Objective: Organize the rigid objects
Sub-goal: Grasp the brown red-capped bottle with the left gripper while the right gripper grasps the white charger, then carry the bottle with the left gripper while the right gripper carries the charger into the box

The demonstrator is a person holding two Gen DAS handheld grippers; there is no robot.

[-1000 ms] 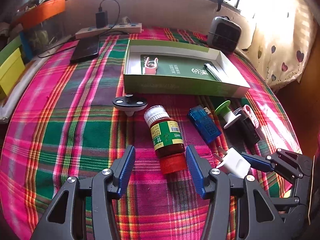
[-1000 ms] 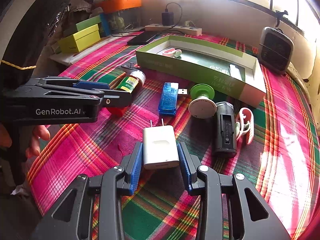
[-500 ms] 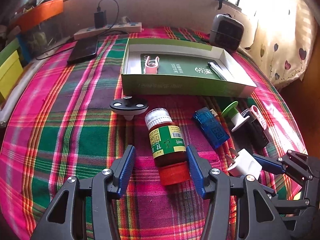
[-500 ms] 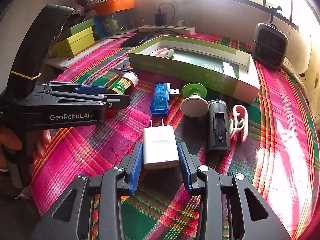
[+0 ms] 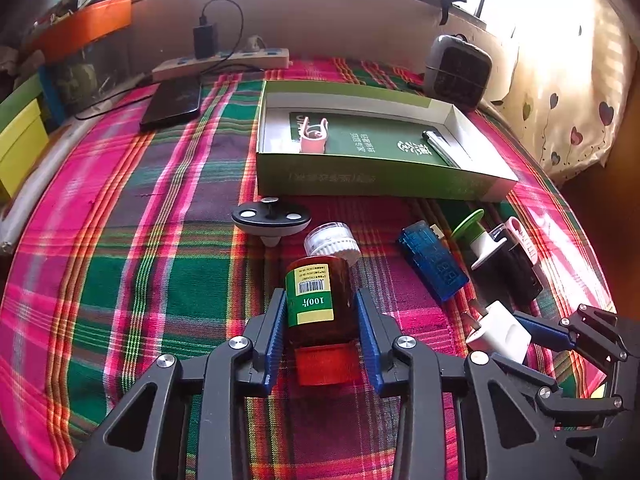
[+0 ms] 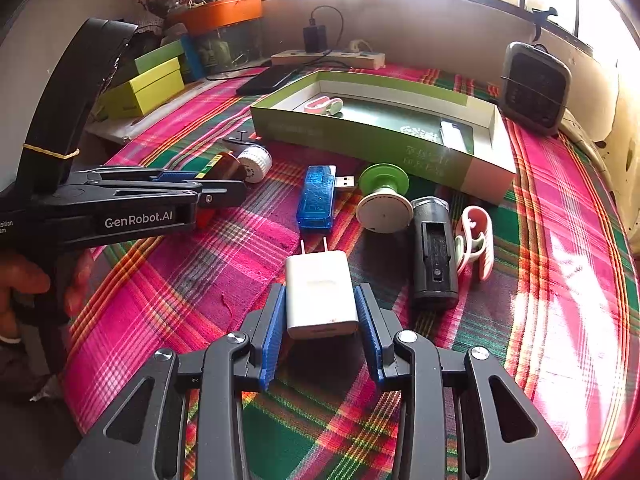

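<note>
My left gripper [image 5: 320, 312] is shut on a brown medicine bottle [image 5: 320, 300] with a white cap and green label, lying on the plaid cloth; the bottle also shows in the right wrist view [image 6: 230, 166]. My right gripper [image 6: 320, 312] is shut on a white charger plug [image 6: 320, 292], prongs pointing away; the plug also shows in the left wrist view [image 5: 500, 332]. An open green box [image 5: 360, 180] lies beyond, holding a pink clip [image 5: 314, 134] and a white pen-like item [image 5: 440, 146].
On the cloth lie a blue USB stick [image 6: 316, 200], a green-and-white suction hook [image 6: 384, 200], a black cylinder [image 6: 434, 252], a pink clip [image 6: 476, 236] and a black-and-white disc [image 5: 271, 220]. A phone [image 5: 172, 100], a power strip [image 5: 224, 64] and a small heater [image 5: 458, 72] stand behind.
My left gripper's jaws have closed from wide open onto the medicine bottle, which has tipped up slightly. The right gripper stays shut on the charger plug.
</note>
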